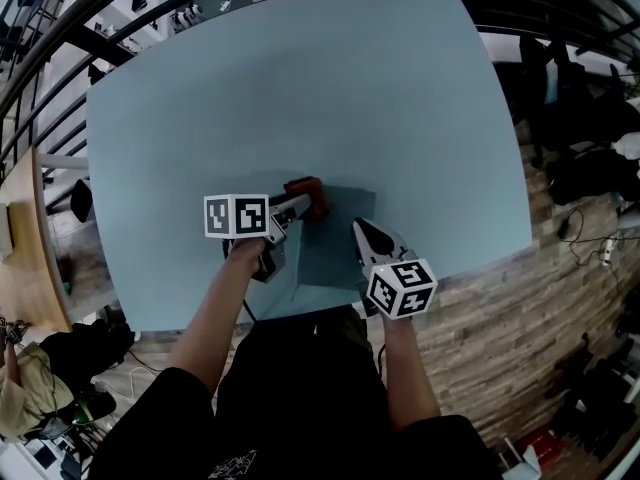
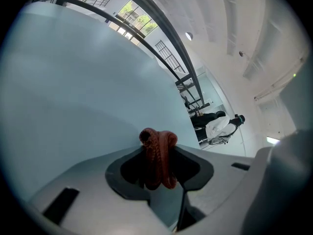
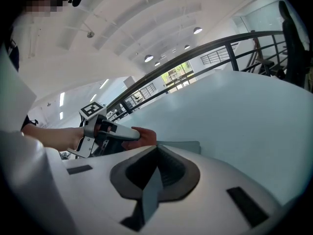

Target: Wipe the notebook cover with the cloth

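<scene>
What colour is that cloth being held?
The cloth is dark red; clearest in the left gripper view.

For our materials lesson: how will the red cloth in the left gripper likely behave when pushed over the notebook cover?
Probably floppy: the red cloth bunches in soft folds in the left gripper. Its ribbed knit texture suggests it would grip and drag rather than slip. It looks light.
</scene>
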`<state>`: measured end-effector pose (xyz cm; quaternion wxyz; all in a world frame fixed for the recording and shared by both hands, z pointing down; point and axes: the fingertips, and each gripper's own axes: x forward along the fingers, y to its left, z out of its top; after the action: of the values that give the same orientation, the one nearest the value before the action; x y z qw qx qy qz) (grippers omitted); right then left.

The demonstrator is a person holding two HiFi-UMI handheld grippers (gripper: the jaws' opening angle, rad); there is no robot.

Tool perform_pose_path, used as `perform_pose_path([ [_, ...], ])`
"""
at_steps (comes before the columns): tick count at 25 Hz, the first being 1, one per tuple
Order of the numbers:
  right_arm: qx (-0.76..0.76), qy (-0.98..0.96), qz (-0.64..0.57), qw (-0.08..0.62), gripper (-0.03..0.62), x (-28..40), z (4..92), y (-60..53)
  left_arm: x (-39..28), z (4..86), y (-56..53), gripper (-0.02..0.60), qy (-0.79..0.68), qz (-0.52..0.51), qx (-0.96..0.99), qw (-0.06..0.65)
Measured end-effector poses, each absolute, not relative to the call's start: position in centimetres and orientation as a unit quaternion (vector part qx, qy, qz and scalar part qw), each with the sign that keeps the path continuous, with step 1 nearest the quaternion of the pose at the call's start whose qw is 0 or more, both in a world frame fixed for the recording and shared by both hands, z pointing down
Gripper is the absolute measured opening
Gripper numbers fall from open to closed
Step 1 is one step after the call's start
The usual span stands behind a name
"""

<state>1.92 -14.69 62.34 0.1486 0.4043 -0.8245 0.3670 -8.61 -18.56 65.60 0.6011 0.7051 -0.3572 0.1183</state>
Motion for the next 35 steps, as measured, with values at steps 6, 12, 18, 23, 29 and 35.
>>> perform_pose_path([
  [6, 0.399, -0.829, 0.362, 0.148, 0.003, 0.9, 62.2, -15.0, -10.1, 65.6, -18.5, 0.133, -0.366, 0.111, 0.703, 0.600],
  [12, 0.400, -0.830, 0.358, 0.148, 0.003, 0.6, 61.9, -14.4, -12.1, 64.8, -18.1, 0.133, -0.377, 0.104, 0.704, 0.593],
  [18, 0.405, -0.829, 0.357, 0.144, 0.003, 1.8, 61.0, -14.3, -11.2, 62.9, -18.3, 0.133, -0.374, 0.097, 0.713, 0.585],
  [23, 0.410, -0.830, 0.351, 0.139, 0.003, 2.2, 60.0, -14.0, -9.9, 61.9, -17.9, 0.133, -0.362, 0.102, 0.724, 0.578],
  [29, 0.425, -0.827, 0.345, 0.131, 0.003, 3.4, 58.9, -13.6, -7.9, 61.1, -17.7, 0.133, -0.348, 0.098, 0.732, 0.577],
  [35, 0.441, -0.817, 0.348, 0.129, 0.003, 5.1, 58.7, -12.8, -5.5, 61.0, -17.3, 0.133, -0.329, 0.105, 0.737, 0.581],
])
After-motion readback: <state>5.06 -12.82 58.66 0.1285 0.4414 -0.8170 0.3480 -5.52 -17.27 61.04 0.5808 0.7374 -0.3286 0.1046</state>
